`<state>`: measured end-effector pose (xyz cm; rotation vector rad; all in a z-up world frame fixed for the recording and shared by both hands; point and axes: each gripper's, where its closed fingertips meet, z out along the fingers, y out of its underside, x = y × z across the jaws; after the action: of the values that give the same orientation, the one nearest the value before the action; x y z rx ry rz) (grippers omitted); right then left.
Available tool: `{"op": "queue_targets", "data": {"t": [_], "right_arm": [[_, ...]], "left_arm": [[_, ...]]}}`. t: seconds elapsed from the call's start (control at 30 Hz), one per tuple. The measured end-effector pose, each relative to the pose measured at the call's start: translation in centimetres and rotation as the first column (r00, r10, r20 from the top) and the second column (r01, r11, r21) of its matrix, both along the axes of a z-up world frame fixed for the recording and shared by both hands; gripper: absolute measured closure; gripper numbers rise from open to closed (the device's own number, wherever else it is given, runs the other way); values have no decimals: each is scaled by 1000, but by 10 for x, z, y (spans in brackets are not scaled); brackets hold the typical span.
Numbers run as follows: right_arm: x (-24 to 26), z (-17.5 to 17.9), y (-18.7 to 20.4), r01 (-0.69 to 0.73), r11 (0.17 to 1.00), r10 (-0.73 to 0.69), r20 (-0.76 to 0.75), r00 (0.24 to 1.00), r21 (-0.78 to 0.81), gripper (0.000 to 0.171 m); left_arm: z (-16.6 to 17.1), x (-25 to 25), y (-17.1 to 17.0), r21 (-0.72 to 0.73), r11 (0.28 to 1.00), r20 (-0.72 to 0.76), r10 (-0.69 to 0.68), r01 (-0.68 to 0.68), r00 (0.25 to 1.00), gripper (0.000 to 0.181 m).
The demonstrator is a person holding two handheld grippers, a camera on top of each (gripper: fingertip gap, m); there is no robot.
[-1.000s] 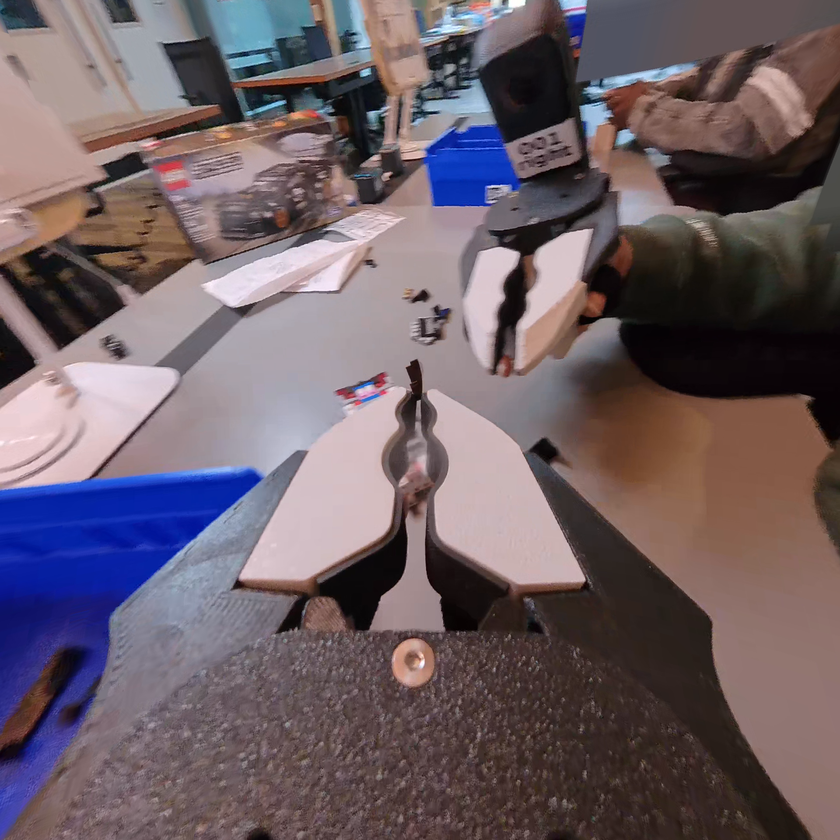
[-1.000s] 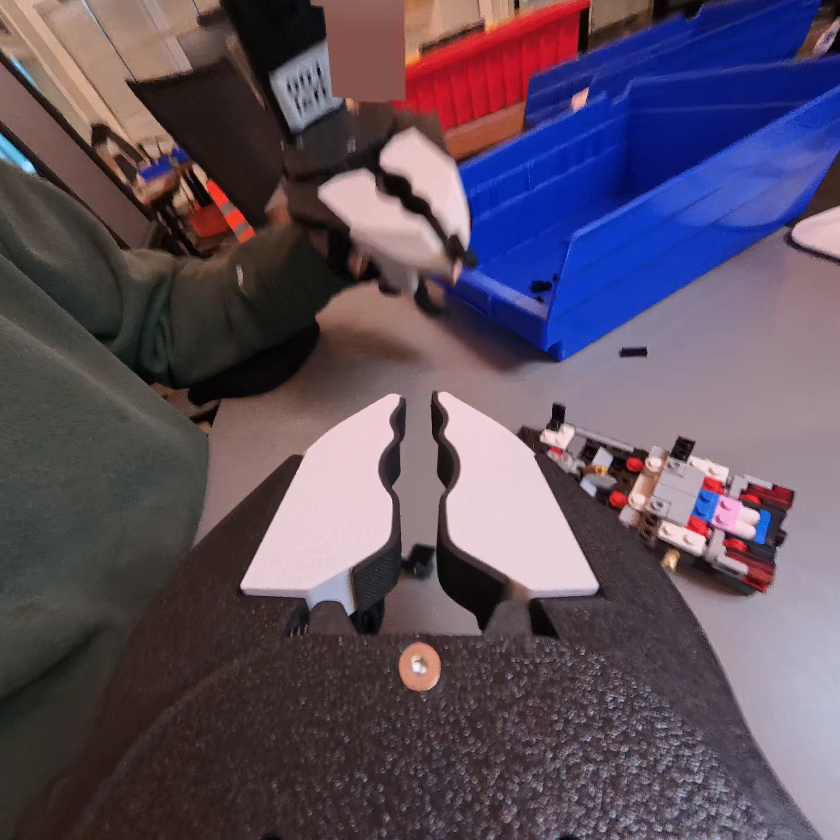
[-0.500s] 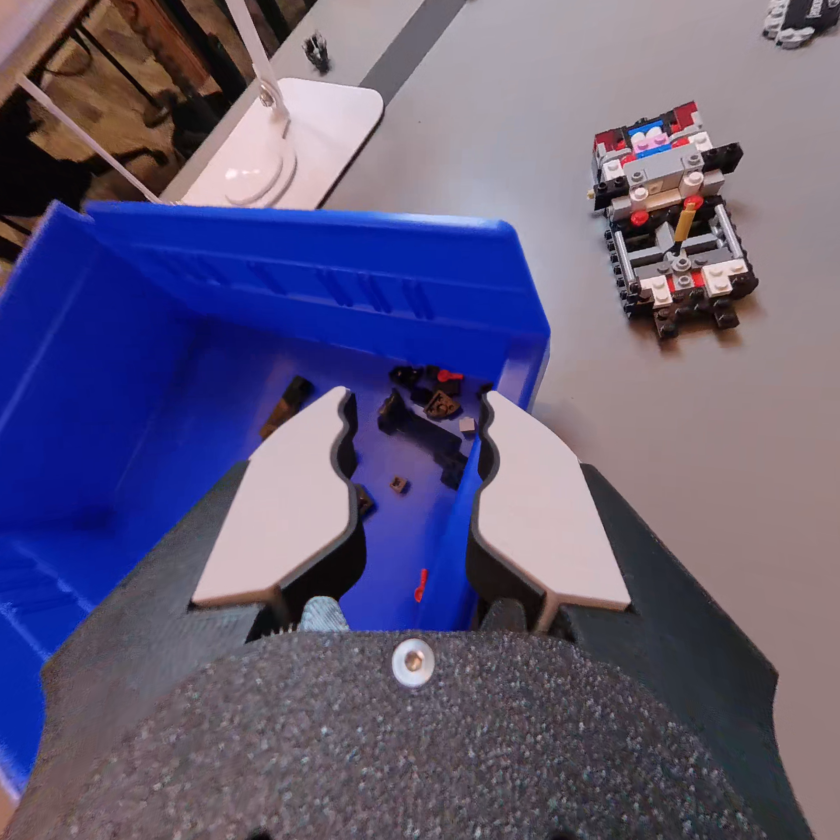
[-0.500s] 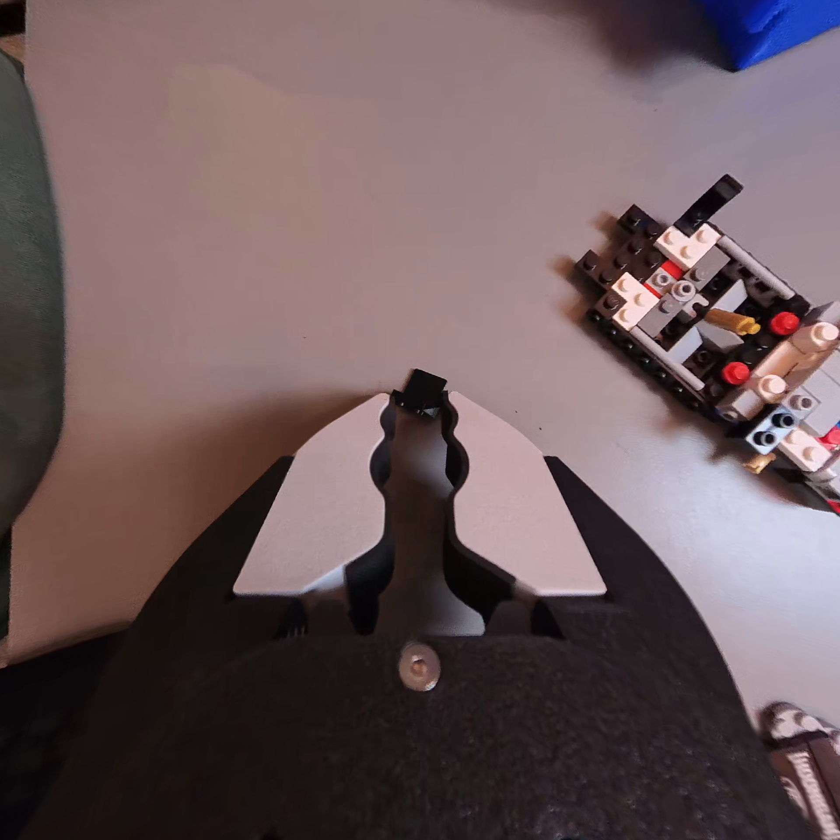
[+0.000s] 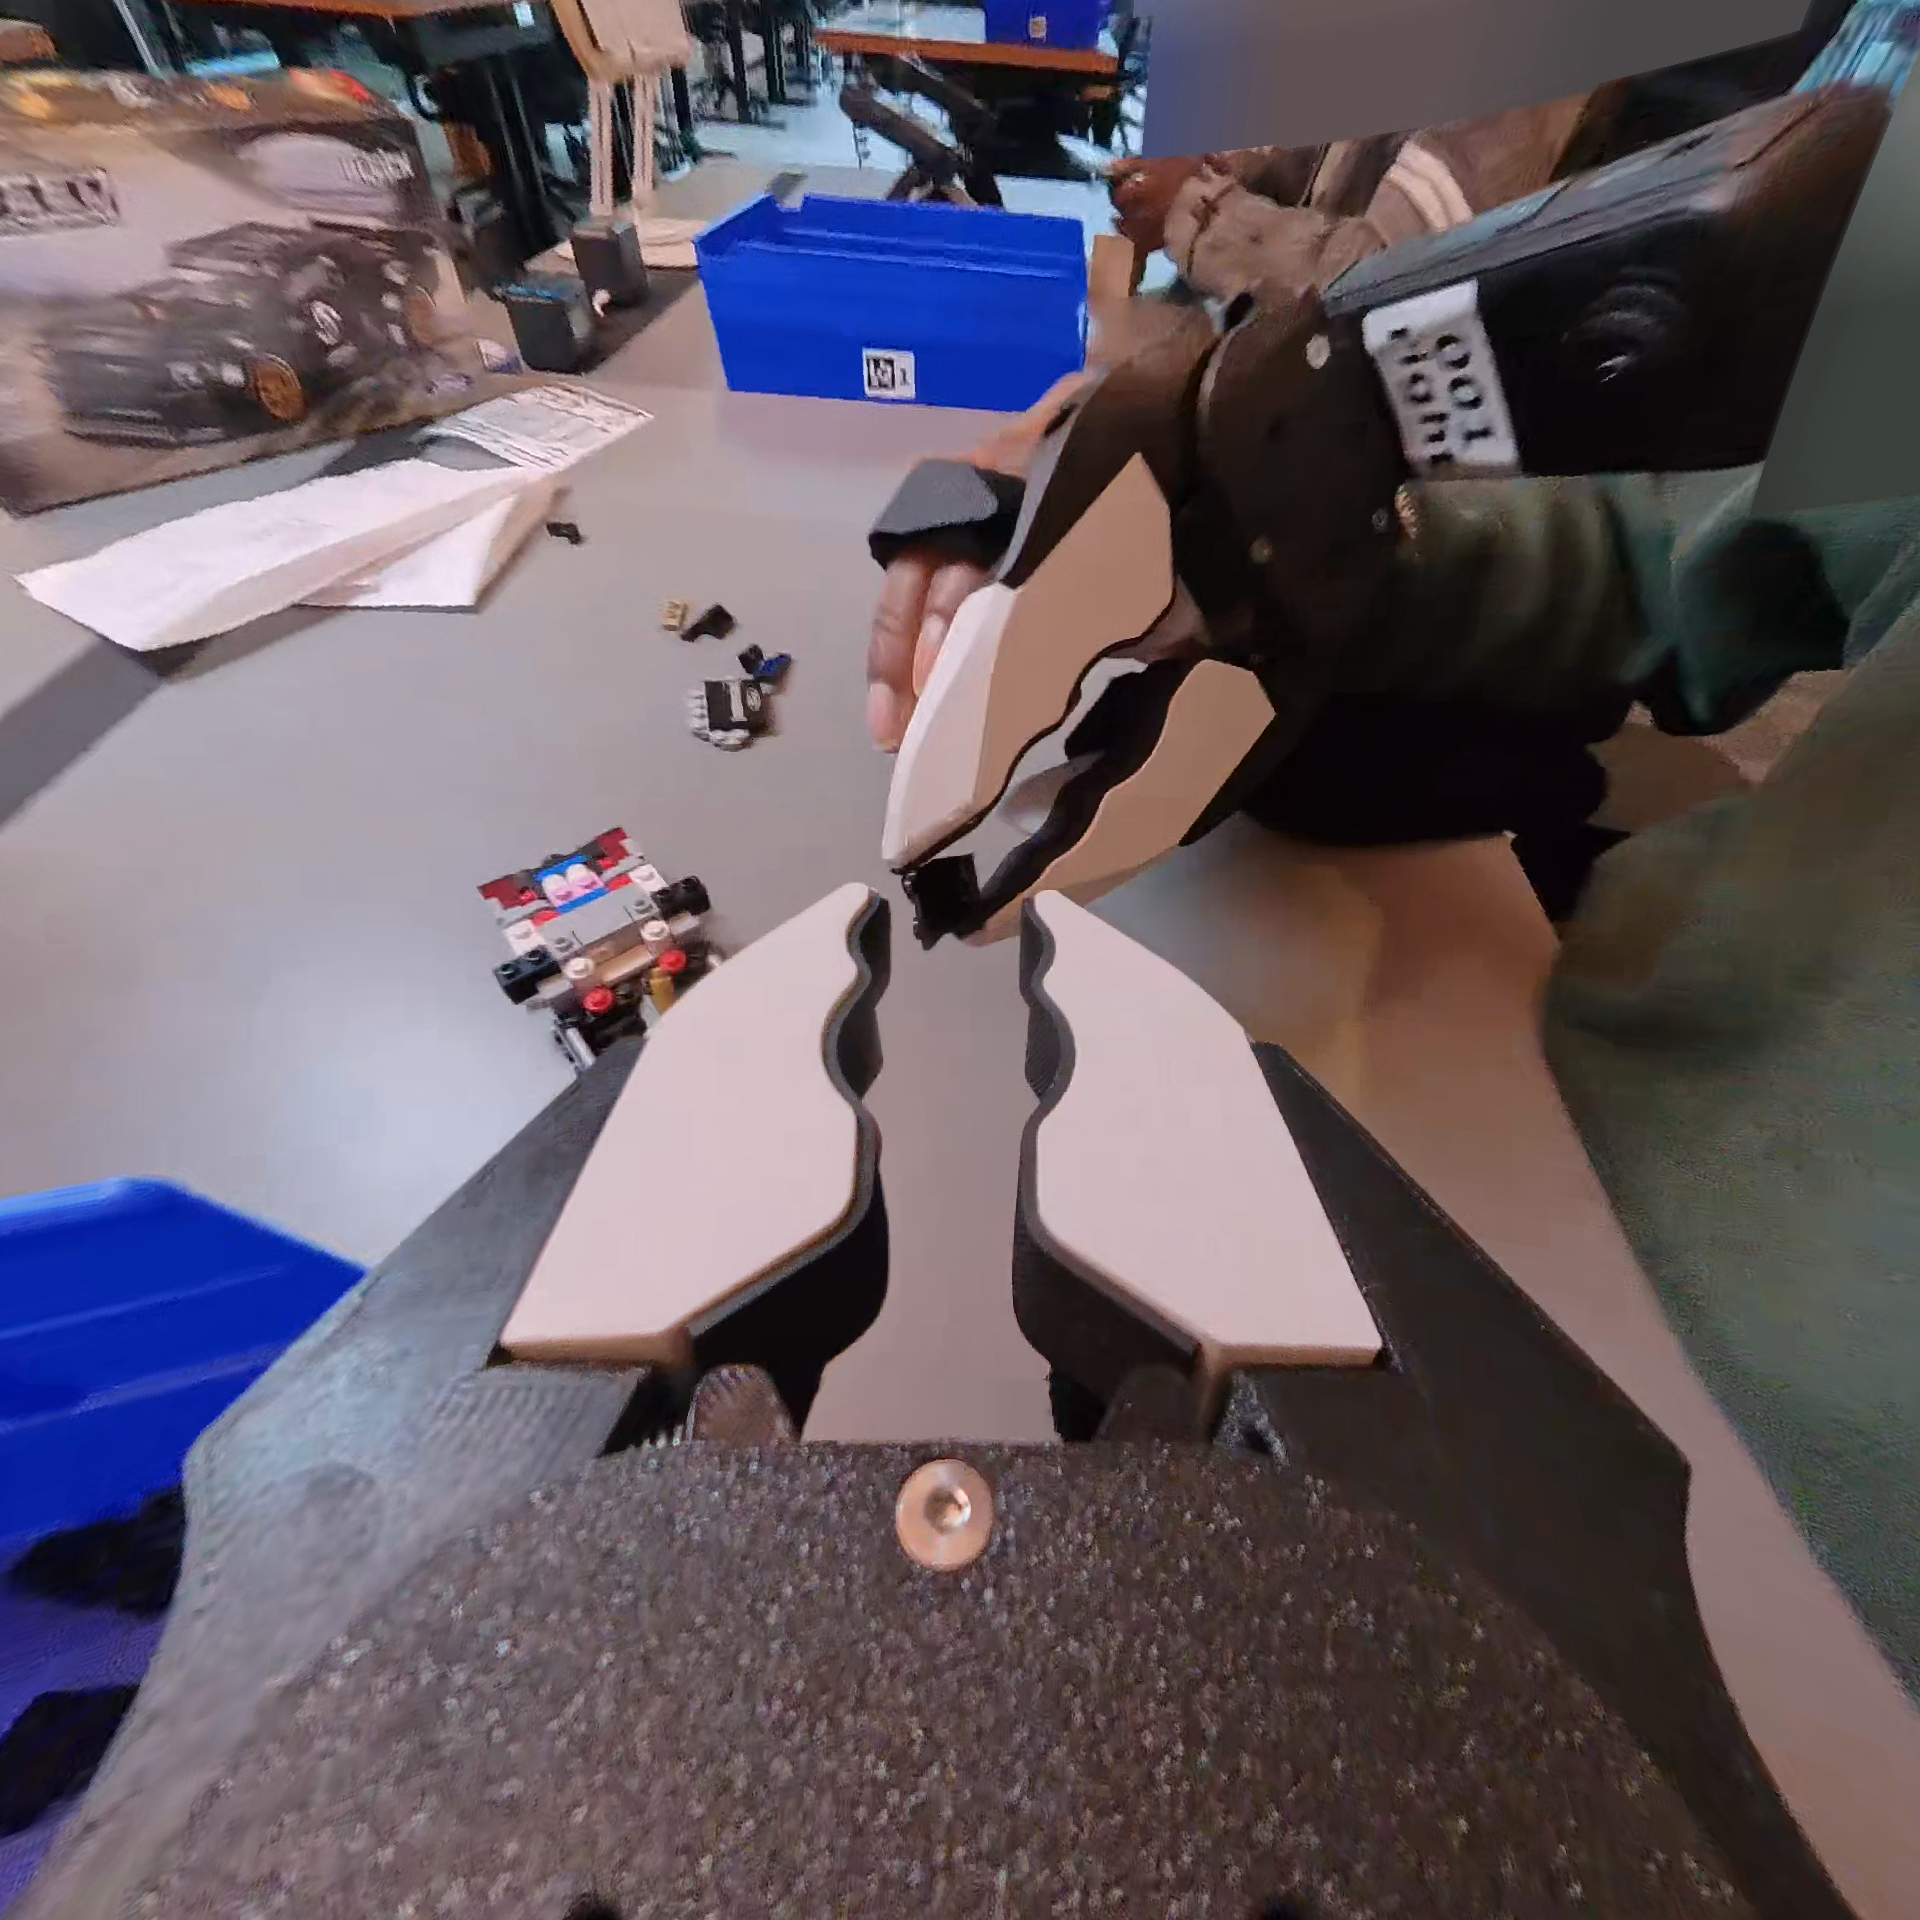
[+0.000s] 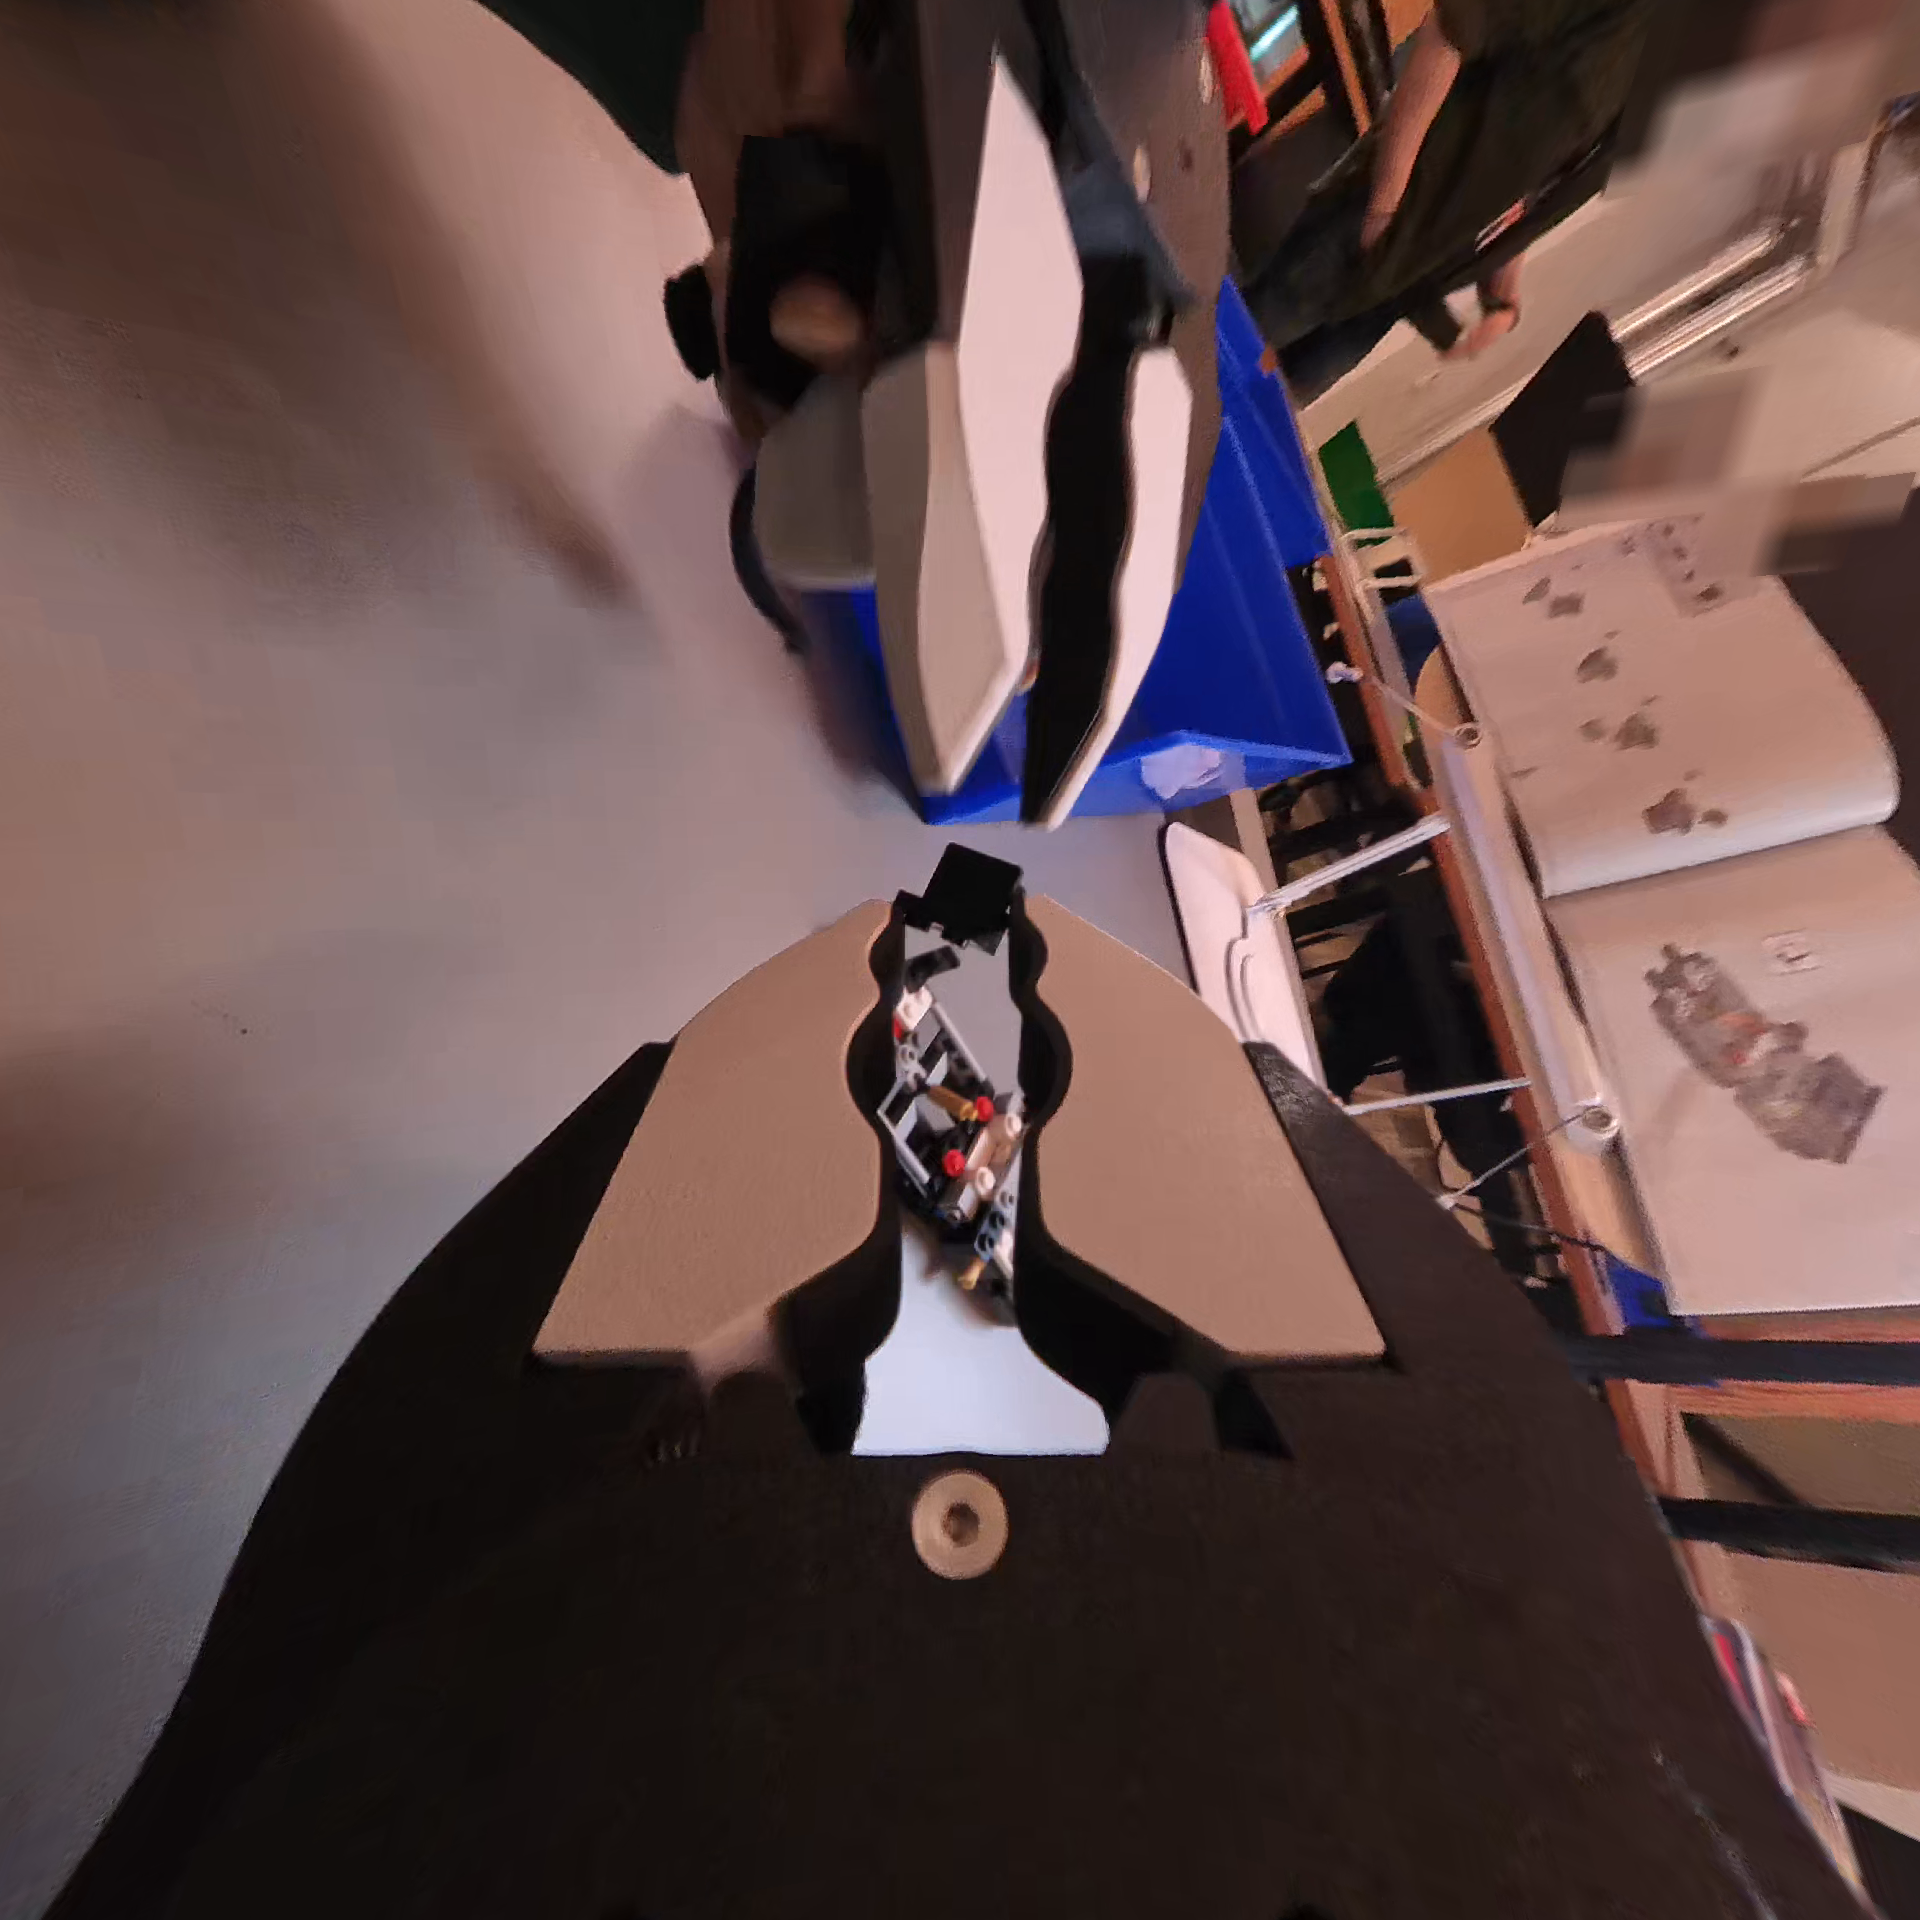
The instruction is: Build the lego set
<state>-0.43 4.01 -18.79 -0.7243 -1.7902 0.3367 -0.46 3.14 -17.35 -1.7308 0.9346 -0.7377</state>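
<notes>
While your left gripper (image 5: 951, 920) hung over the grey table (image 5: 260, 935) with its two white fingers apart and nothing between them, your right gripper (image 6: 956, 914) was clamped on a small black brick (image 6: 961, 894), pinched at the very fingertips. From the left wrist view that brick (image 5: 940, 899) sat just in front of the left gripper's open tips, close but not touching.

Going left to right in that view: one blue bin (image 5: 125, 1340) at the near left edge with dark pieces inside, one printed toy-set box (image 5: 208, 281) showing a dark car, a few white paper sheets (image 5: 281, 551) before it, one partly built brick car (image 5: 597, 951) in grey, white, red, pink and black just left of your left finger, a handful of loose small pieces (image 5: 732, 675) farther off, a second blue bin (image 5: 894, 301) with a small white sticker, then the right gripper (image 5: 951, 883) bearing a white label on its black body. Writing on the box was too blurred to make out.

In the right wrist view the brick car (image 6: 951, 1122) showed through the gap behind the clamped fingers.
</notes>
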Motion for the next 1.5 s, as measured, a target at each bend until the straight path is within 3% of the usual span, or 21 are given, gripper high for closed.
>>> {"op": "queue_targets", "data": {"t": [0.17, 0.27, 0.43, 0.6, 0.77, 0.87, 0.97, 1.1, 1.2, 1.3, 1.4, 1.5], "right_arm": [[0, 8, -5, -3, 998, 6, -41, 999, 66, 152], [2, 23, -4, -6, 999, 10, -117, 993, 39, 152], [9, 38, 12, 21, 994, -41, -186, 982, -108, 146], [9, 27, 27, 37, 968, -82, -175, 981, -249, 146], [5, 21, 30, 12, 914, -88, -169, 982, -406, 146], [1, 26, 17, -77, 798, -45, -187, 981, -598, 148], [-3, 25, 4, -129, 548, 23, -139, 990, -826, 145], [-6, 18, 5, -98, 473, 16, -102, 995, -875, 147], [-7, 16, 7, -73, 471, 1, -82, 997, -879, 153], [-4, 23, 7, -109, 507, 7, -122, 993, -855, 154], [0, 32, 4, -165, 601, 24, -189, 982, -782, 154], [5, 46, -6, -256, 692, 79, -281, 956, -675, 154]], "left_arm": [[-8, 10, 3, 6, 1000, -22, 3, -3, 1000, 170], [8, 8, 6, 141, 989, -9, 32, -31, 999, 178], [24, 2, 9, 431, 900, -127, 136, -68, 983, 178], [19, -15, 20, 542, 835, -230, 253, -93, 940, 178], [7, -24, 27, 660, 751, -380, 353, -17, 855, 178], [3, -18, 26, 687, 726, -427, 360, 38, 830, 178], [2, -11, 25, 719, 690, -456, 381, 82, 804, 178], [1, -3, 23, 737, 666, -474, 386, 116, 791, 178], [0, -2, 23, 738, 664, -477, 388, 120, 789, 178], [6, 0, 22, 718, 694, -404, 357, 49, 842, 177], [15, -2, 20, 565, 820, -199, 247, -95, 948, 168], [24, 2, 11, 256, 962, 117, 63, -91, 991, 157]]}}
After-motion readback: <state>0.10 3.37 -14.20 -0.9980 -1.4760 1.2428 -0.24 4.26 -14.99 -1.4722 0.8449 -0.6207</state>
